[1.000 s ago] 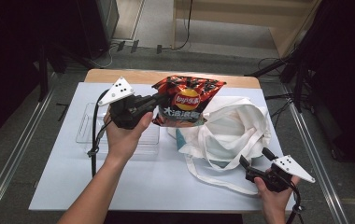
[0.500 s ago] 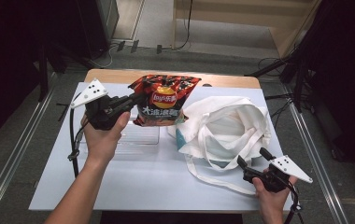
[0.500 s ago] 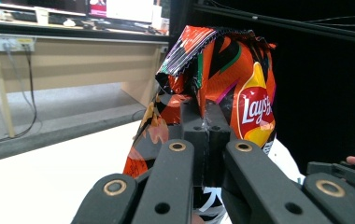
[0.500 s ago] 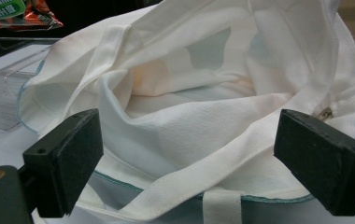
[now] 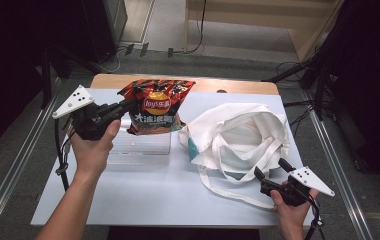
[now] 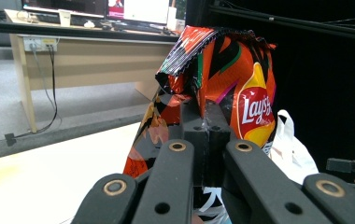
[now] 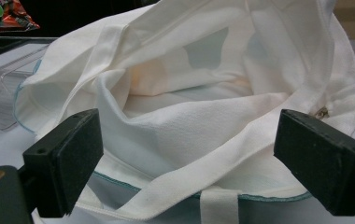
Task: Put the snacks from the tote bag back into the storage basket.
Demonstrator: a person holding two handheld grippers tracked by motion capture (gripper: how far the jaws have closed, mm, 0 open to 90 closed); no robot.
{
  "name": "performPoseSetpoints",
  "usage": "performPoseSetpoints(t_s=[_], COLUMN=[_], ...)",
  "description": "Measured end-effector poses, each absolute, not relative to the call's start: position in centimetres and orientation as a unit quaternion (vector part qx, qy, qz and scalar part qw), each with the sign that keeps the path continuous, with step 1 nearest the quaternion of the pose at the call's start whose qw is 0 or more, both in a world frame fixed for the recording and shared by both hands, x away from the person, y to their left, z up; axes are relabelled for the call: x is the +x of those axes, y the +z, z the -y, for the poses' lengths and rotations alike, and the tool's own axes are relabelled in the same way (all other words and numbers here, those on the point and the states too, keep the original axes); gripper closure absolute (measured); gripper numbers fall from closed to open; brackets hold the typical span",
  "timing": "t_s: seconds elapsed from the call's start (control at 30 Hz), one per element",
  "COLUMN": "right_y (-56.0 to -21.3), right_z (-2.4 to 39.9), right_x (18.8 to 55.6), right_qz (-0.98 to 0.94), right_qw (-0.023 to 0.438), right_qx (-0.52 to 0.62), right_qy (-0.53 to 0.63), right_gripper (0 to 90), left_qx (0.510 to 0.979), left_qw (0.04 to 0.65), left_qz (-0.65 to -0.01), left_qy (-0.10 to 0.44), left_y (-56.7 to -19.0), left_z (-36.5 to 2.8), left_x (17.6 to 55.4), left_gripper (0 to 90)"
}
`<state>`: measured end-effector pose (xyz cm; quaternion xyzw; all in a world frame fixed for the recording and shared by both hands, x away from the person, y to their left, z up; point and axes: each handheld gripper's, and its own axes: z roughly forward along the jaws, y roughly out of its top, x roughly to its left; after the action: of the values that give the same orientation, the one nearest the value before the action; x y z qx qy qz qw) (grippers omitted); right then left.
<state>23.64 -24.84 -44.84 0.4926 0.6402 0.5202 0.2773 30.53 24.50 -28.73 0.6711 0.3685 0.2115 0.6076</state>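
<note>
White-covered table, dim room: chip bag pinched by left gripper, carried leftward off tote bag, now above clear tray; right gripper wide apart by tote mouth, unmoved; likely unpacking into tray.

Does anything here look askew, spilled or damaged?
Nothing spilled or torn. The chip bag hangs pinched by its crumpled top edge in the left gripper, above the clear tray. The white tote bag lies slumped open, its straps trailing toward the open right gripper.
</note>
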Motion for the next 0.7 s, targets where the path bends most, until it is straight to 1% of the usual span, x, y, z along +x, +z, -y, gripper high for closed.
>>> performPoseSetpoints(t_s=[0.4,0.7], right_y=[-44.9,-44.9], right_z=[24.8,24.8], right_x=[23.6,23.6], right_qz=[-0.64,-0.64], right_qw=[0.277,0.278], right_qx=[0.496,0.496], right_qy=[0.518,0.517], right_gripper=[8.8,8.8], left_qx=[0.665,0.666], left_qw=[0.603,0.597], left_qz=[-0.38,-0.391], left_qy=[0.222,0.217], left_y=[-28.9,-30.1], left_z=[-26.9,-28.2], left_x=[30.2,30.4], left_gripper=[90.0,90.0])
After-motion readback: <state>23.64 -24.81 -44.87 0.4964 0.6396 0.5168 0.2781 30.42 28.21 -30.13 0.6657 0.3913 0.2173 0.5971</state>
